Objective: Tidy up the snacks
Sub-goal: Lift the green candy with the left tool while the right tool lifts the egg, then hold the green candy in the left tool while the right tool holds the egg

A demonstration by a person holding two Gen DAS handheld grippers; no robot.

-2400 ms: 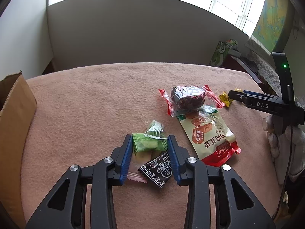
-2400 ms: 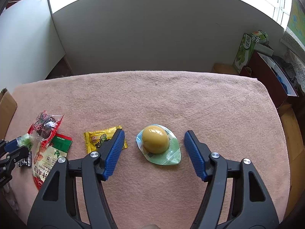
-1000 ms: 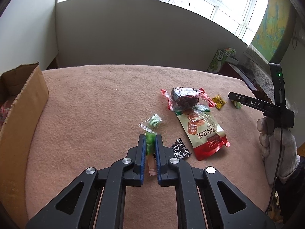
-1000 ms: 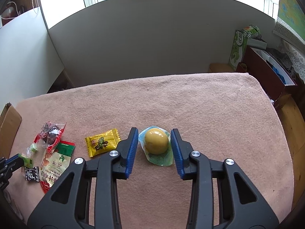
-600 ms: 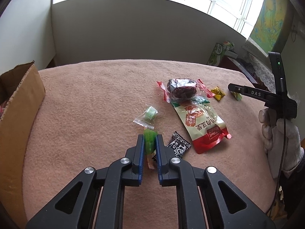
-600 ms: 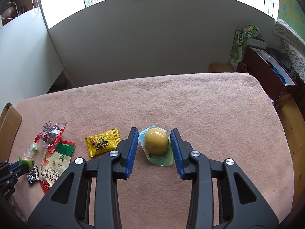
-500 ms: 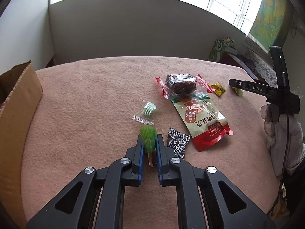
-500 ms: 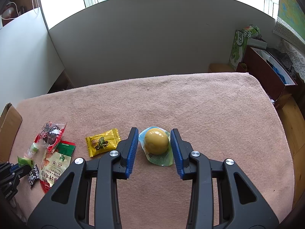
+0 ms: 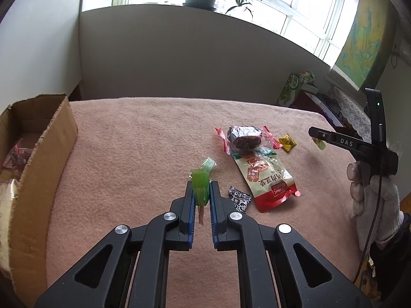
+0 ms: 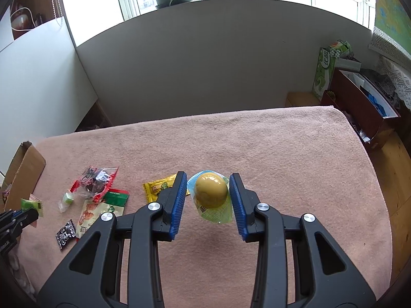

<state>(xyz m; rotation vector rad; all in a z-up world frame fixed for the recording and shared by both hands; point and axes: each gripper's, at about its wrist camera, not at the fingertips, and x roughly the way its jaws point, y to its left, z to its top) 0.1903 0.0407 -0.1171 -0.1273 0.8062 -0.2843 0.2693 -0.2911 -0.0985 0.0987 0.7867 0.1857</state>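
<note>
**Q:** Grippers first: what is each one doing?

**Me:** Left gripper [image 9: 201,192]: my blue pads are pinched on a small green crinkled candy wrapper [image 9: 199,182], held clear of the pink fleece cloth [image 9: 143,143]. Right gripper [image 10: 208,197]: my pads are closed against the rim of a round yellow jelly cup with a clear film lid [image 10: 210,191]; its shadow on the cloth suggests it is off the surface.

**Q:** Remaining items, largest down?

**Me:** Brown cardboard box [image 9: 38,169] at the cloth's left edge, with packets inside that I cannot identify. Near the middle, a white-and-red printed snack pouch [image 9: 264,179] lies flat, its top end tucked under a red-ended clear packet with dark contents [image 9: 244,138]. Just right of that packet, a small yellow wrapped sweet [image 9: 288,142]. Near the pouch's lower left corner, a black patterned sachet [image 9: 239,199]. Just beyond my left fingertips, a small clear wrapper holding a pale green candy [image 9: 208,163], on the cloth.
</note>
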